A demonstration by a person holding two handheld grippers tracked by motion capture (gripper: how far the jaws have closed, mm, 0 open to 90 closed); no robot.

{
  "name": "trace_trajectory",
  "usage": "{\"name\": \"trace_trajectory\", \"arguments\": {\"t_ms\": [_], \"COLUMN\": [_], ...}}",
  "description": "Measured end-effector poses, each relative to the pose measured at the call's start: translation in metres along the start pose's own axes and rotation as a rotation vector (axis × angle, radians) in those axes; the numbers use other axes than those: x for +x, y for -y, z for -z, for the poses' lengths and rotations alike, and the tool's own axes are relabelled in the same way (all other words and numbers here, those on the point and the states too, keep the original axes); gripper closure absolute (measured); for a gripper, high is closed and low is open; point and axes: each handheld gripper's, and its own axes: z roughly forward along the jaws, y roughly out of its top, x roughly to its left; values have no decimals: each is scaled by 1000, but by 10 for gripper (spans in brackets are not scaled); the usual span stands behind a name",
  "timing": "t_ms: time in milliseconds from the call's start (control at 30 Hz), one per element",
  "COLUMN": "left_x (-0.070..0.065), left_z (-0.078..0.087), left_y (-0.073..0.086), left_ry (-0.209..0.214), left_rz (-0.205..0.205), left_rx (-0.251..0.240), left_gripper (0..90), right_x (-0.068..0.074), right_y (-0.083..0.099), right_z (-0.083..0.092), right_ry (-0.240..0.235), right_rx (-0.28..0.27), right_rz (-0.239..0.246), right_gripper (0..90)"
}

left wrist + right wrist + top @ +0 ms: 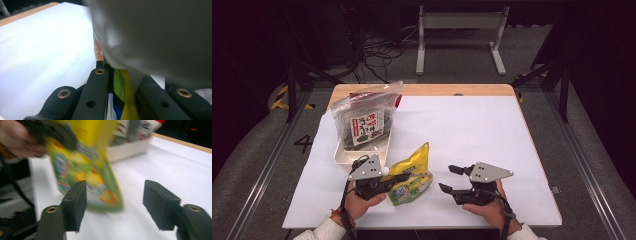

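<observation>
The left gripper point(388, 181) is clamping the yellow-green pouch point(412, 176) tight, holding it over the white table cover point(472, 130) near the front edge. Just right of the pouch, the right gripper point(451, 178) is standing wide open, gripping nothing.

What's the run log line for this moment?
left gripper: shut on yellow-green pouch | right gripper: open, nothing held | tray: holds seaweed bag

My two black jaws pinch the yellow-green pouch point(119, 86) above the white table cover point(42, 50), a blurred pale shape looming close overhead.
</observation>
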Motion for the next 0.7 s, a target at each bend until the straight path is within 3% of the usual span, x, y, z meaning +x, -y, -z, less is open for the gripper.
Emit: {"name": "trace_trajectory", "arguments": {"t_ms": [100,167,333,433,700], "left_x": [0,0,4,6,7], "left_z": [3,5,13,19,36], "left_y": [1,1,0,-1,-10], "left_ry": [0,-6,-22,-31,-68], "left_rz": [-13,-11,-20,-28,-60], "left_rx": [1,0,-17,-23,-49], "left_gripper": [897,897,897,896,896], "right_x": [3,3,2,-3,-15], "right_y": [6,12,29,36,42], "right_z": [4,5,7,7,8], "right_ry": [71,62,94,103,128], "right_rx": [64,107,218,243,242], "right_rz": [82,66,66,40,-28], "right_gripper": [299,275,219,206,183]}}
